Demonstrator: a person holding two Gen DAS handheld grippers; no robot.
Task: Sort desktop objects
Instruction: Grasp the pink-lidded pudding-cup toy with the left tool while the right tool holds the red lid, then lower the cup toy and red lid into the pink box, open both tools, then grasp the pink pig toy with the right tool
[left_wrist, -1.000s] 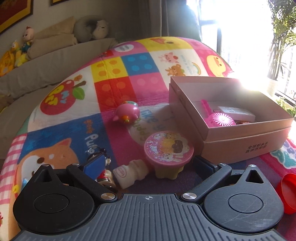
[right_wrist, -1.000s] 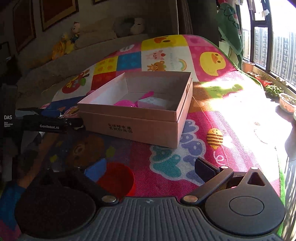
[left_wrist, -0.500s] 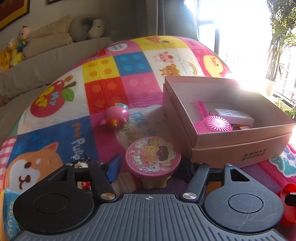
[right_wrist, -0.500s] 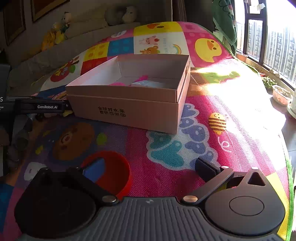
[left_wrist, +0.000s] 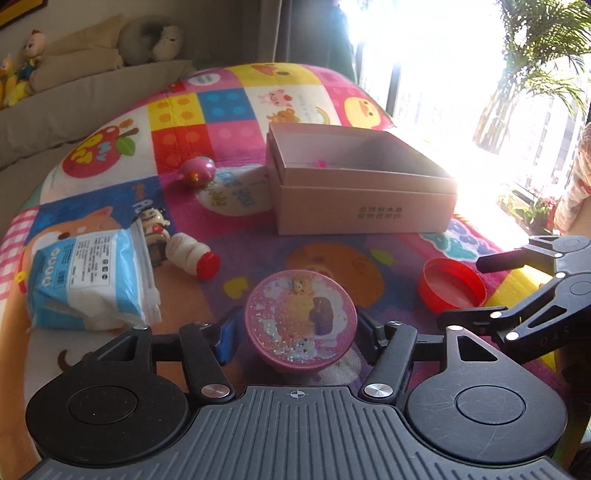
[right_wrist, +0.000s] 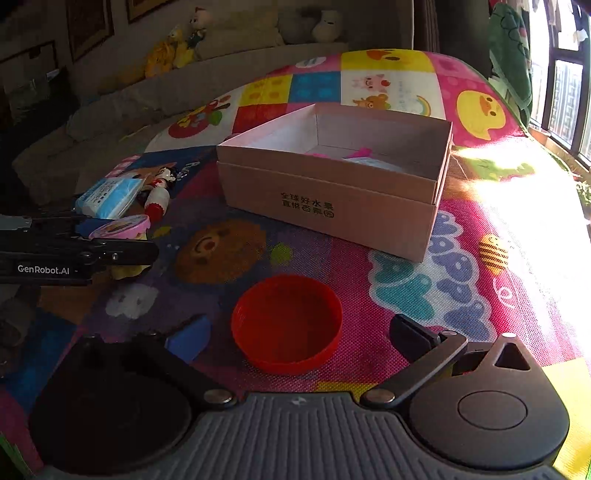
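Observation:
A round pink glitter toy (left_wrist: 301, 325) with a yellow base sits between the pads of my left gripper (left_wrist: 297, 330). Both pads touch its rim, and the jaws are opening. The right wrist view shows the same toy (right_wrist: 122, 225) in the left gripper's fingers (right_wrist: 122, 253) at the left edge. My right gripper (right_wrist: 301, 338) stands open around a red cap (right_wrist: 286, 328) lying open side up on the mat, its pads apart from the cap. An open cardboard box (left_wrist: 362, 206) with pink items inside stands further back.
On the colourful play mat (left_wrist: 332, 266), left of the box, lie a blue-and-white tissue packet (left_wrist: 88, 273), a small bottle with a red cap (left_wrist: 192, 258), a figurine (left_wrist: 153, 225) and a pink egg-shaped toy (left_wrist: 197, 171). A sofa with plush toys lies behind, windows to the right.
My left gripper closed around the pink glitter toy and drew back from the box with it, bringing the tissue packet into view. The right gripper moved in until the red cap lies between its fingers.

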